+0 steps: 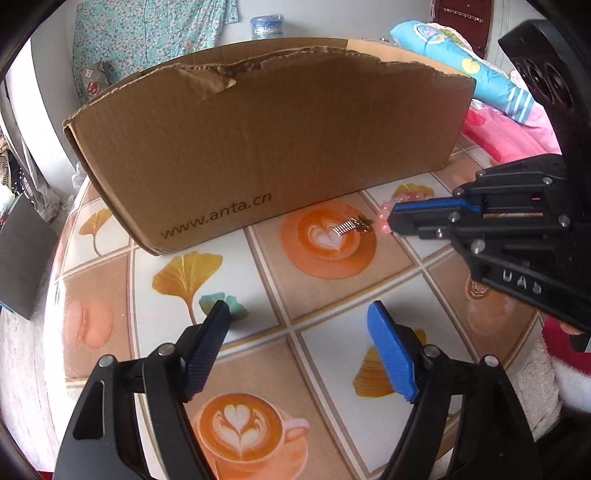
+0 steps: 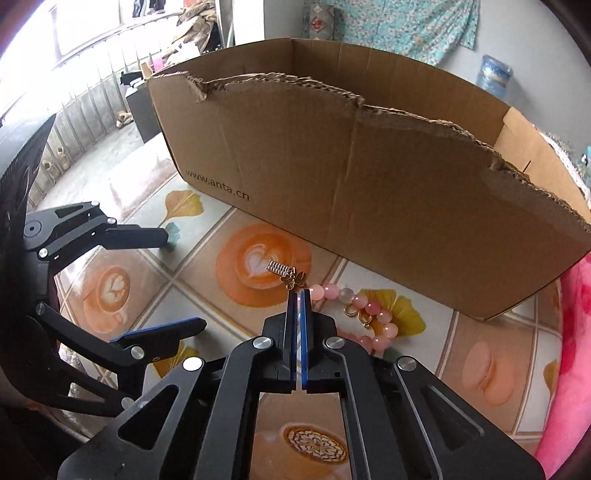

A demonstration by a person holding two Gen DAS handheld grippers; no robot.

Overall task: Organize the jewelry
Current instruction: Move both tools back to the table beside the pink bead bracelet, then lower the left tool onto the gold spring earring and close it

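Observation:
A pink bead bracelet [image 2: 373, 317] lies on the patterned tablecloth [image 2: 184, 291] in front of a big open cardboard box [image 2: 369, 192]. A gold butterfly charm with a small silver bar [image 2: 288, 275] lies just left of it on a printed latte cup. My right gripper [image 2: 299, 295] is shut, its blue pads together, tips touching the bracelet's near end beside the charm. In the left wrist view the bracelet [image 1: 400, 201], the charm [image 1: 352, 226] and the right gripper [image 1: 389, 221] show at right. My left gripper [image 1: 299, 317] is open and empty, low over the cloth.
The box [image 1: 266, 147] fills the back of the round table. Pink and blue bedding [image 1: 498, 110] lies at the right behind it. A dark cabinet [image 1: 26, 254] stands left of the table edge. A water bottle [image 1: 266, 26] stands by the far wall.

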